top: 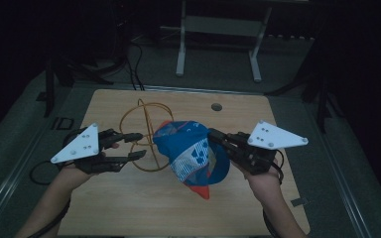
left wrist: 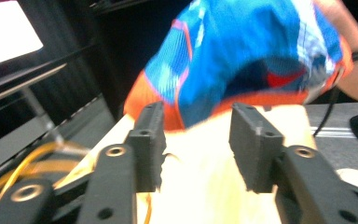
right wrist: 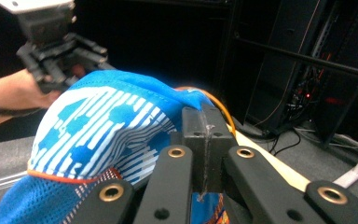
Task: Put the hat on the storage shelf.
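Two sets of black jaws meet over one cap. Those of the right gripper [right wrist: 204, 154] are clenched tight on a fold of the cap's [top: 191, 151] blue cloth, pads pressed together with the fabric pinched between them. Those of the left gripper [left wrist: 200, 140] stand apart, released, with nothing between them; the cap hangs just beyond their tips, not touching.

From the high view the cap is held up above the middle of the worktop [top: 129, 208], between the two grippers, its crown bulging toward the left and its peak drooping down toward the person. It is bright blue with white stripes and paler blue blotches printed across the panels, a finer mesh cloth at one side, and orange piping along the seams; the peak's tip is orange-red. The cloth looks soft and crumpled where it is gripped.

Just behind and to the left of the cap stands a yellow wire frame [top: 141, 134], thin hoops crossing each other, resting on the pale wooden worktop. The left gripper's tips reach in against those hoops, so the wire lies between that gripper and the cap. A small round hole [top: 217, 106] sits near the far edge of the board. Beyond, the room is dark, with a grey metal stand [top: 218, 34] on the floor.
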{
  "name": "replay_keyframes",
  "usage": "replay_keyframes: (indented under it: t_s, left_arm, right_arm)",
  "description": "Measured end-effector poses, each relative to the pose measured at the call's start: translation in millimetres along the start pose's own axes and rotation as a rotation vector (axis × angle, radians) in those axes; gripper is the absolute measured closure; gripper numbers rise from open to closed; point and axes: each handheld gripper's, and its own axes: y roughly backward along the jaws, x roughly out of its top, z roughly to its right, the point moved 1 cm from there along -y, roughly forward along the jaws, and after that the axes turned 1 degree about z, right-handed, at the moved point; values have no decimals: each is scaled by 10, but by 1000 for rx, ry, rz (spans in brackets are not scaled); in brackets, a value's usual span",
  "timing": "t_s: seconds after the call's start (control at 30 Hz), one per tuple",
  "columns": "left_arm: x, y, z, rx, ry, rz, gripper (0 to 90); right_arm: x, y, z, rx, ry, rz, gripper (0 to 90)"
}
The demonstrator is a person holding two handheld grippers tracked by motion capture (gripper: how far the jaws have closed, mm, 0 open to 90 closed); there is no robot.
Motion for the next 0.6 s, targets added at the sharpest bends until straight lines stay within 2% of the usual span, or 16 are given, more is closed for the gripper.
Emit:
replay_keyframes:
  t_s: [0.07, 0.1, 0.13, 0.17, 0.2, 0.23, 0.27, 0.3, 0.33, 0.37, 0.4, 0.43, 0.47, 0.5, 0.53, 0.6]
  left_arm:
    - [-53, 37, 9, 16, 16, -7, 499]
    - [-179, 113, 31, 45, 46, -34, 478]
    - [-179, 113, 31, 45, 46, -34, 460]
    - [-247, 150, 44, 63, 55, -42, 444]
    - [-387, 228, 58, 111, 89, -54, 430]
    - [-458, 263, 62, 139, 105, -57, 406]
    - [-527, 297, 64, 161, 124, -62, 389]
    - [-527, 297, 64, 161, 124, -62, 385]
    - [-651, 350, 76, 214, 154, -69, 355]
    - [-708, 373, 76, 238, 171, -80, 331]
    - [-708, 373, 76, 238, 171, -80, 282]
    - [-821, 397, 100, 282, 208, -86, 246]
    - [-879, 397, 113, 306, 222, -96, 224]
    - [-879, 397, 113, 306, 222, -96, 148]
    - [-998, 387, 146, 345, 249, -130, 84]
    - [-1118, 379, 191, 394, 293, -147, 18]
  right_arm:
    - [30, -30, 9, -5, 3, -1, 900]
    - [104, -96, 43, -15, 5, 5, 900]
    - [131, -119, 58, -16, 2, 10, 900]
    - [167, -153, 76, -21, 1, 15, 900]
    - [206, -191, 97, -23, 2, 18, 900]
    - [247, -231, 116, -24, 1, 21, 900]
    - [289, -274, 134, -30, 1, 25, 900]
    - [333, -317, 152, -30, -1, 27, 900]
    - [387, -374, 167, -31, -1, 30, 900]
    - [418, -408, 175, -37, 4, 30, 900]
    - [418, -408, 175, -37, 4, 30, 900]
    - [490, -502, 199, -37, 3, 33, 900]
    - [520, -550, 215, -43, 4, 33, 900]
    - [520, -550, 215, -43, 4, 33, 900]
    - [570, -652, 253, -46, 0, 30, 900]
    - [604, -757, 289, -38, -15, 25, 900]
